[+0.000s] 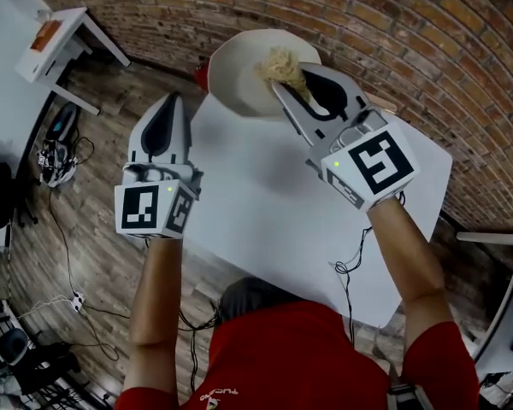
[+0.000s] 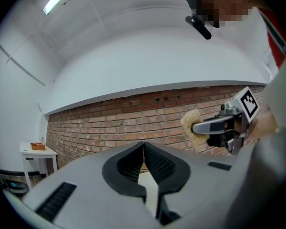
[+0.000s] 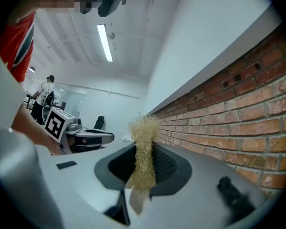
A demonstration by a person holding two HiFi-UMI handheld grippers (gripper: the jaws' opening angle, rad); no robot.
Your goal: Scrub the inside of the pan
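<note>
A white round pan (image 1: 236,82) rests at the far edge of the white table (image 1: 265,203). My right gripper (image 1: 288,82) hovers over the pan's right side, shut on a beige fibrous scrubber (image 1: 281,66) that sticks out past its tips. The right gripper view shows the scrubber (image 3: 144,149) pinched between the jaws, frayed at the top. My left gripper (image 1: 173,101) hangs over the table's left edge, shut with nothing in it (image 2: 144,146), apart from the pan. In the left gripper view the right gripper (image 2: 218,126) and scrubber (image 2: 191,124) show against the bricks. Neither gripper view shows the pan.
A brick wall (image 1: 393,32) runs close behind the table. A small white side table (image 1: 56,37) stands at the far left, with cables (image 1: 56,156) on the wooden floor beside it. Another white surface edge (image 1: 496,237) lies to the right. A person (image 3: 46,92) stands far off.
</note>
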